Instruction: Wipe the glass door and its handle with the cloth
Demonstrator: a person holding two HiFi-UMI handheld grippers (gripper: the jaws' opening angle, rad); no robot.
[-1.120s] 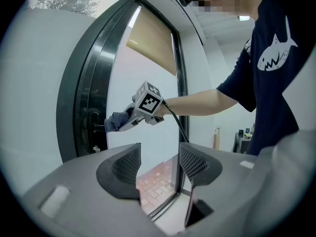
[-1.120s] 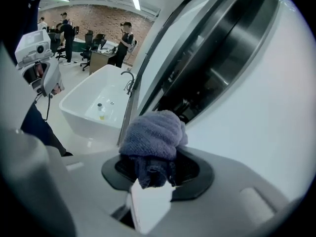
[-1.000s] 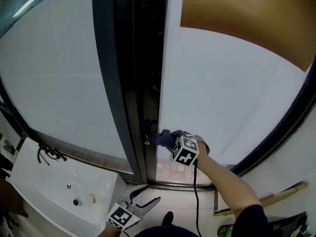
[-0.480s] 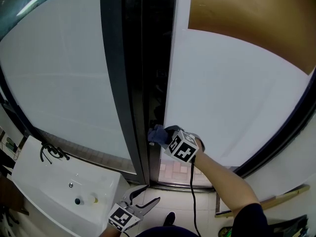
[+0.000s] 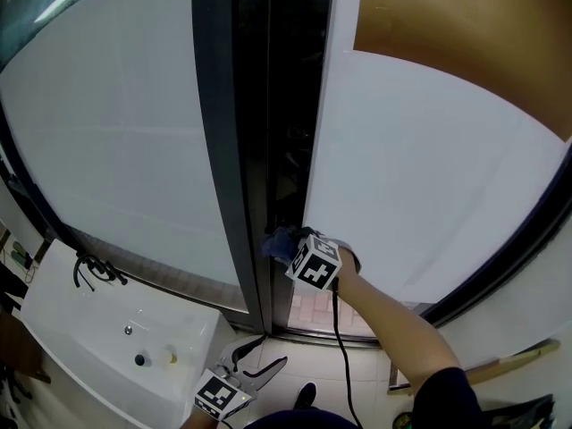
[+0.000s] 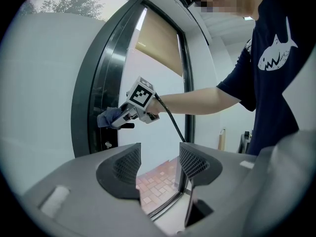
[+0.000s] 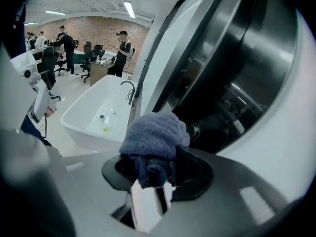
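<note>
My right gripper (image 5: 284, 245) is shut on a bunched blue-grey cloth (image 7: 154, 137), which it presses against the dark door frame (image 5: 234, 150) at handle height. The cloth (image 5: 277, 242) shows as a blue wad at the frame's edge; the left gripper view has the cloth (image 6: 108, 116) against the same frame. A round dark handle part (image 7: 193, 131) peeks out just right of the cloth. The frosted glass door (image 5: 420, 177) spreads to the right. My left gripper (image 5: 268, 365) hangs low near the floor, jaws open and holding nothing (image 6: 159, 166).
A white freestanding bathtub (image 5: 107, 347) stands at the lower left by the glass wall (image 5: 107, 123). A brown blind (image 5: 465, 34) covers the door's top. A wooden stick (image 5: 500, 357) lies at the lower right. Several people work at desks (image 7: 94, 53) far behind.
My right gripper has carried the cloth leftward from the glass door's edge onto the dark frame. The left gripper has stayed low and open.
</note>
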